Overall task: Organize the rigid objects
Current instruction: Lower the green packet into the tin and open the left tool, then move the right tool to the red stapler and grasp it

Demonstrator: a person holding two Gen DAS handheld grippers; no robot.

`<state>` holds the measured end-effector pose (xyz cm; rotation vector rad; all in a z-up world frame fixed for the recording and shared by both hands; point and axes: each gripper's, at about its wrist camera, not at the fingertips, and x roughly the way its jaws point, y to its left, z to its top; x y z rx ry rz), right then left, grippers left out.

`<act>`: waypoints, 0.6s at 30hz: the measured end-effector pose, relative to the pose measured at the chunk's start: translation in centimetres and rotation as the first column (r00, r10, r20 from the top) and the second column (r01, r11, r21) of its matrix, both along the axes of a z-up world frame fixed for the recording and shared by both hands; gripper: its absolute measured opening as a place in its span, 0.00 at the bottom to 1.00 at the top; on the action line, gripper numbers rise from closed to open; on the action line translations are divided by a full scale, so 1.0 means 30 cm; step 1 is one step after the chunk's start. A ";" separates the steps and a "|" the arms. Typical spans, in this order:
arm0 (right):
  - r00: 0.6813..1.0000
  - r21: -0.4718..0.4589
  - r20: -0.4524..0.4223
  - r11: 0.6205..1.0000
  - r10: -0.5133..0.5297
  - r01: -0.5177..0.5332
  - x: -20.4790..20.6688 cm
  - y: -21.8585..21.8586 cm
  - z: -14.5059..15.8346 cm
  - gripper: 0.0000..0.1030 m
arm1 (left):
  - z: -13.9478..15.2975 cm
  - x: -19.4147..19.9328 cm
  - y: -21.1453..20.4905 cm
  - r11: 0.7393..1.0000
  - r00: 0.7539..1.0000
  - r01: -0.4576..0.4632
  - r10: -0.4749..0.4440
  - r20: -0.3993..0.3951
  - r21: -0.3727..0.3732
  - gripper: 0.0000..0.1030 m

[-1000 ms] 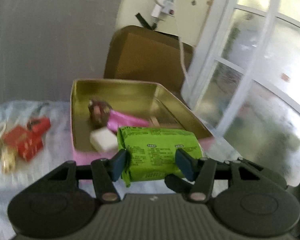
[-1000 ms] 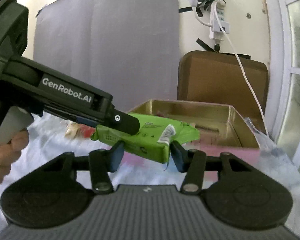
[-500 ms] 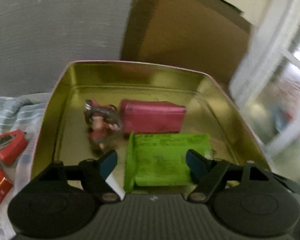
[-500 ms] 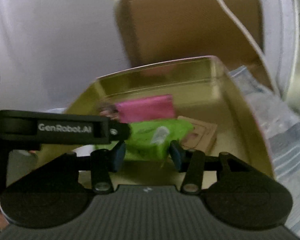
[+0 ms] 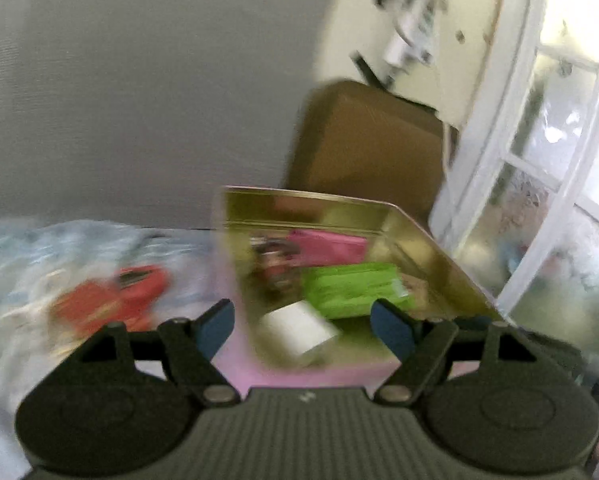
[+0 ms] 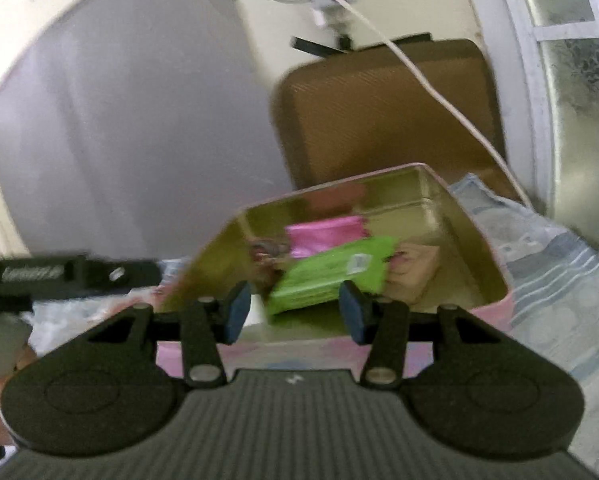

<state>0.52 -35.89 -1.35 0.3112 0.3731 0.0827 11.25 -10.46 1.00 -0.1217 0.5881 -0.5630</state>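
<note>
I see the green packet (image 5: 355, 290) lying inside the gold tin (image 5: 431, 248), beside the pink pouch (image 5: 326, 246). My left gripper (image 5: 303, 326) and right gripper (image 6: 295, 312) both hang at the tin's near edge, jaws apart and gripping nothing.

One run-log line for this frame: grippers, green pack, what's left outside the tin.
left gripper: open, empty | right gripper: open, empty | green pack: lying in tin | red items: outside, on cloth
</note>
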 end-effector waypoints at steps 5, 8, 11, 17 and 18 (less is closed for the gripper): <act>0.990 0.008 0.014 0.990 0.143 -0.143 -0.011 0.188 0.014 0.51 | -0.134 -0.075 0.270 0.977 0.985 -0.173 0.175 -0.002 0.121 0.76; 0.964 -0.040 -0.018 0.963 0.265 -0.265 0.003 0.347 0.008 0.51 | -0.230 -0.057 0.374 0.944 0.964 -0.253 0.265 -0.030 0.213 0.74; 0.934 -0.094 -0.073 0.929 0.351 -0.357 0.060 0.504 -0.006 0.50 | -0.270 -0.019 0.470 0.893 0.928 -0.358 0.373 -0.003 0.273 0.74; 0.937 -0.134 -0.148 0.932 0.317 -0.336 0.310 0.673 0.032 0.48 | -0.299 0.024 0.633 0.878 0.883 -0.462 0.469 -0.024 0.127 0.71; 0.942 -0.129 -0.171 0.941 0.291 -0.314 0.375 0.683 0.044 0.48 | -0.299 0.025 0.644 0.881 0.884 -0.460 0.466 -0.035 0.109 0.71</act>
